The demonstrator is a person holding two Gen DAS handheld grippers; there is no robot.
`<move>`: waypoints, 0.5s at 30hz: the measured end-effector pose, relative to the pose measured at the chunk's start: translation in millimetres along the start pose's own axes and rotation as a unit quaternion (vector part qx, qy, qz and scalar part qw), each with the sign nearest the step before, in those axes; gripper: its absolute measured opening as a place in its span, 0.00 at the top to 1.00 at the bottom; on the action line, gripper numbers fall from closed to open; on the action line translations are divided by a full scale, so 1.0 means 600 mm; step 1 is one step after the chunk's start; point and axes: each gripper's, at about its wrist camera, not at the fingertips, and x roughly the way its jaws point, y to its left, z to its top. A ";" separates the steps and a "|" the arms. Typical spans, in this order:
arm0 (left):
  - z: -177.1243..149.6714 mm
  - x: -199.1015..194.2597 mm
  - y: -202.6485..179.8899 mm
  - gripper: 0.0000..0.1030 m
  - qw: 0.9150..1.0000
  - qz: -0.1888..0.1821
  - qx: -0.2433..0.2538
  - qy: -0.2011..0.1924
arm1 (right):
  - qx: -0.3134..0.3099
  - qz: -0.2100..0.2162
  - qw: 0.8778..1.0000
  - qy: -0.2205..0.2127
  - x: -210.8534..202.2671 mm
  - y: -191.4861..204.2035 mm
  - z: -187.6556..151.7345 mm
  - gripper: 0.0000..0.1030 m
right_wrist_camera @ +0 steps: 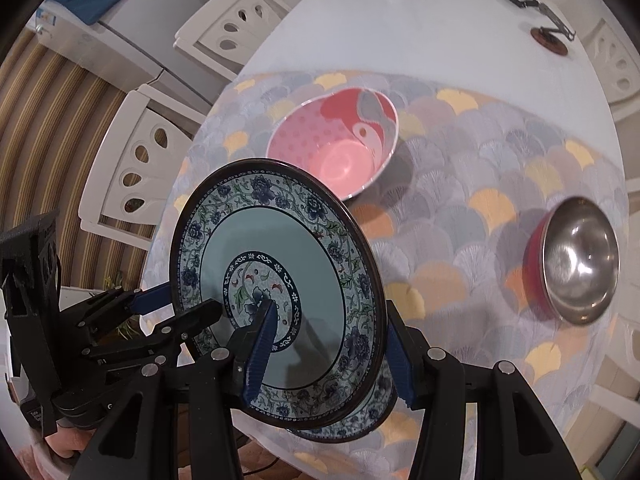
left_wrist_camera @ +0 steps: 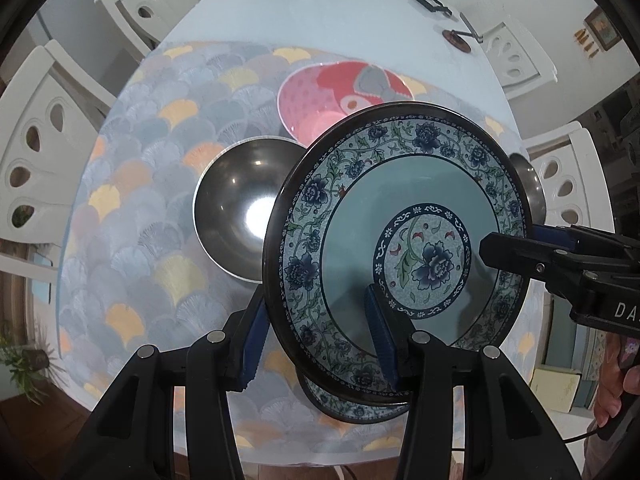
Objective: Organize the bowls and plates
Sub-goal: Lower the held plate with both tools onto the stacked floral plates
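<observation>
Mostly hidden: second plate [left_wrist_camera: 352,410] under tilted floral plate [left_wrist_camera: 400,216]; grip unclear

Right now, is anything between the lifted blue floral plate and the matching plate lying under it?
Nothing visible. The lifted blue floral plate, tilted and straddled by both the left gripper and the right gripper, hangs directly above the second floral plate on the patterned tablecloth; only air shows between them.

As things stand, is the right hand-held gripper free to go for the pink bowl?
Probably not yet: the right hand-held gripper straddles the raised floral plate, which the left hand-held gripper also straddles. The pink bowl itself sits unobstructed beyond.
</observation>
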 end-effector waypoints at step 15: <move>-0.037 0.039 -0.005 0.57 0.999 0.000 0.006 0.039 | 0.010 -0.002 0.999 0.044 0.040 -0.020 -0.044 0.50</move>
